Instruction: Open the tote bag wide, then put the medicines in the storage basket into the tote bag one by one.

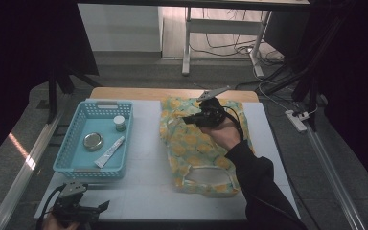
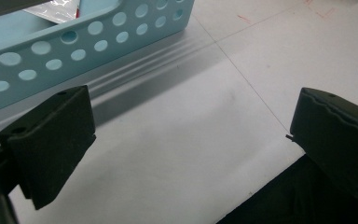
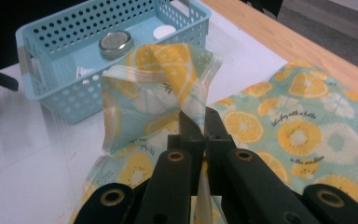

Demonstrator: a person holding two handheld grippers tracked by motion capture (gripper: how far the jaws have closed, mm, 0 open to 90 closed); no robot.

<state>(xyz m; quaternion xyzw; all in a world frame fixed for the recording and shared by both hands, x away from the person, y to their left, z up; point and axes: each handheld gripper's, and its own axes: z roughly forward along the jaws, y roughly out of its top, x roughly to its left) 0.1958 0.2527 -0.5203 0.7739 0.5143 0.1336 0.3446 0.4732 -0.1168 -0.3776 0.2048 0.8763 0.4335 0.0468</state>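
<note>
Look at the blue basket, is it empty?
No, the blue basket holds a round metal tin, a small jar and a white tube.

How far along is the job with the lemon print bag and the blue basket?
Done: nothing yet looks packed; the tin, small jar and tube lie in the blue basket. In hand: the right gripper is shut on the lemon print bag, lifting its edge. Left: the left gripper waits open near the table edge.
</note>
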